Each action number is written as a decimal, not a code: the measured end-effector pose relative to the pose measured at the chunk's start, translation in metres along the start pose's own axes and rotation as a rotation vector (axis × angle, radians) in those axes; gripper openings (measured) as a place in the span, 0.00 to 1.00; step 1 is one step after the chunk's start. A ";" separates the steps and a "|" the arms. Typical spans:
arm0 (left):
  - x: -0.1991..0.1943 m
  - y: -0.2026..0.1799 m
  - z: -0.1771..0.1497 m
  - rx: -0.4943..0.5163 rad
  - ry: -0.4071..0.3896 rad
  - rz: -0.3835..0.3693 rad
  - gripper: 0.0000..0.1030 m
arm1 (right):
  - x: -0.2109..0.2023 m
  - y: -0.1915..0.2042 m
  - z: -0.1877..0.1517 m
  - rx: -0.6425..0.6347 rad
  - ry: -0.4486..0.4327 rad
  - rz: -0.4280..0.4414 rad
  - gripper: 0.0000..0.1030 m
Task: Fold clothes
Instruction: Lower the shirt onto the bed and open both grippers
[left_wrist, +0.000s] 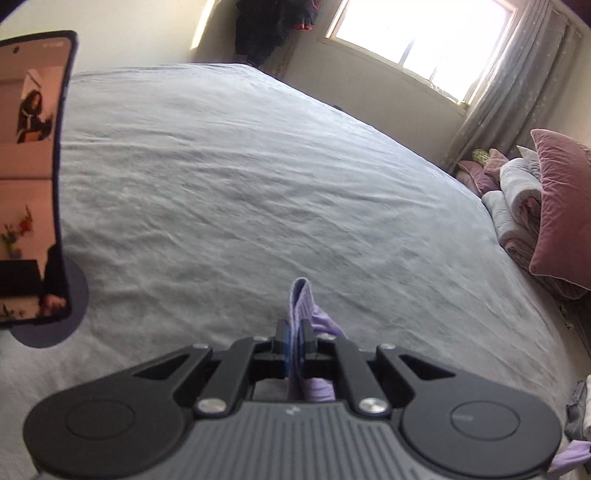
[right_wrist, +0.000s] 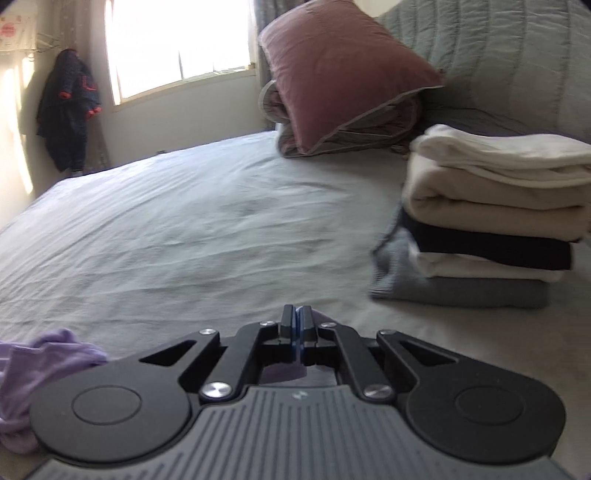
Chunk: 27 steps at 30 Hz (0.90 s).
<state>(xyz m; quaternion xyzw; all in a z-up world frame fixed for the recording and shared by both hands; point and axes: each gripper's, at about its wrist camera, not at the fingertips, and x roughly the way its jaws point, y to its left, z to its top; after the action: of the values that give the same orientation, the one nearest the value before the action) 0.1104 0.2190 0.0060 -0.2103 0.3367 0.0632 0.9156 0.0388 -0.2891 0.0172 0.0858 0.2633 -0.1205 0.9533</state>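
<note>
Both grippers are pinching the same lilac garment (left_wrist: 301, 314). The left gripper (left_wrist: 294, 349) is clamped on a doubled edge of it, which is standing up past the pads in a narrow fold. The right gripper (right_wrist: 296, 334) is standing with its pads pressed together, and lilac cloth is showing just under and behind them, so it seems to be nipping a thin layer, though the bite itself is barely visible. More of the cloth is bunching loose at the lower left of the right wrist view, hanging below the grippers.

Judging by how it is drooping and creasing, the cloth is light, thin and limp; it is likely to sag between two holds and slide through a shallow pinch, so seams, hems or corners are looking like the surest places to grip.

Below, the grey bed sheet (left_wrist: 258, 184) is lying wide, soft and faintly wrinkled. A stack of folded clothes (right_wrist: 491, 218) is sitting to the right, near a pink pillow (right_wrist: 343, 74) and rolled bedding. A window (left_wrist: 421, 33) is lighting the room, and a phone (left_wrist: 33, 177) is mounted beside the left gripper.
</note>
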 end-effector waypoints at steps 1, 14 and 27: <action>0.000 0.004 0.002 0.002 -0.005 0.017 0.04 | -0.001 -0.007 -0.001 -0.001 0.003 -0.020 0.01; -0.010 0.005 -0.004 0.035 0.024 0.020 0.21 | 0.002 -0.041 -0.013 0.050 0.117 -0.034 0.13; -0.019 -0.078 -0.041 0.263 0.061 -0.230 0.51 | -0.001 0.008 -0.008 0.066 0.165 0.212 0.39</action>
<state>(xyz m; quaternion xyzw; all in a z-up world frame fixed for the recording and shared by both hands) 0.0917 0.1319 0.0173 -0.1277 0.3434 -0.0929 0.9258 0.0363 -0.2798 0.0112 0.1540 0.3260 -0.0204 0.9325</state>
